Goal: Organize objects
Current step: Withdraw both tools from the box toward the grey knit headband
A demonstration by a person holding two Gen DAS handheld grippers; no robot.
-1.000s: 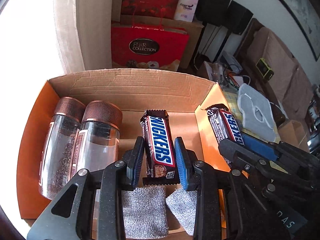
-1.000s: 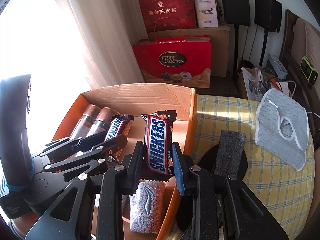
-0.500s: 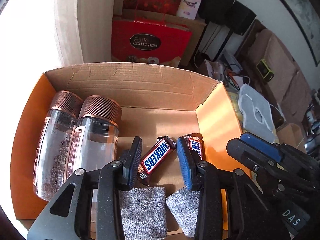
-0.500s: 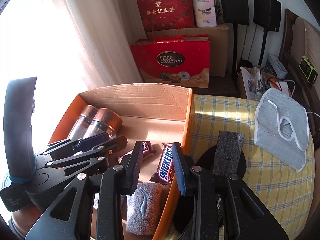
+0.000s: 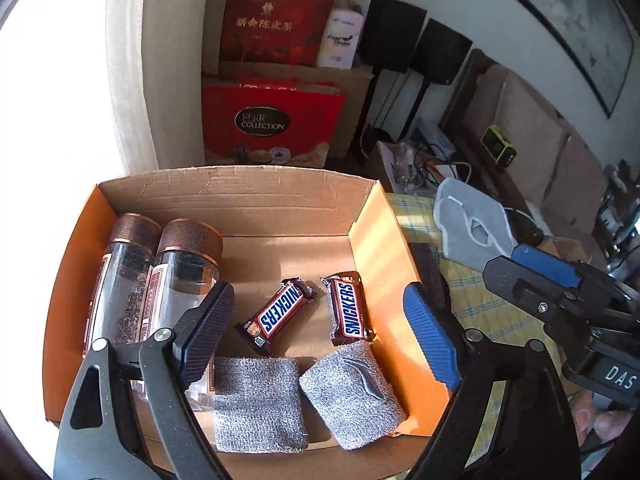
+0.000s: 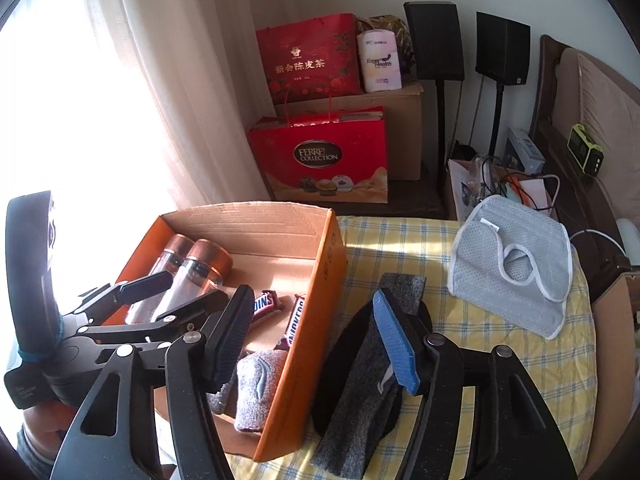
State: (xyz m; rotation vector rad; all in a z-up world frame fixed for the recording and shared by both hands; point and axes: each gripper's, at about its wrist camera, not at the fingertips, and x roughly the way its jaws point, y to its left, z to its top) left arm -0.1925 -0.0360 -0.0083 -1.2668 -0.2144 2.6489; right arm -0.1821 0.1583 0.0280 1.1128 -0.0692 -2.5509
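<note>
An orange cardboard box (image 5: 372,240) holds two copper-capped glass jars (image 5: 176,280), two Snickers bars, one on the left (image 5: 278,314) and one on the right (image 5: 349,310), and two grey wristbands (image 5: 256,400). My left gripper (image 5: 320,336) is open and empty above the box's near side. My right gripper (image 6: 316,336) is open and empty over the box's right wall (image 6: 308,320). The Snickers bars (image 6: 296,320) and a wristband (image 6: 258,388) show in the right wrist view. A dark grey band (image 6: 360,396) lies on the table below the right gripper.
A grey mesh pouch (image 6: 516,264) lies on the yellow checked tablecloth (image 6: 480,380) at the right. Red gift bags (image 6: 320,156) and a carton stand beyond the table. Black speakers (image 6: 436,44) stand at the back.
Both grippers have opened wide and let go of their Snickers bars, which now lie on the box floor. Both grippers have drawn back and up from the box.
</note>
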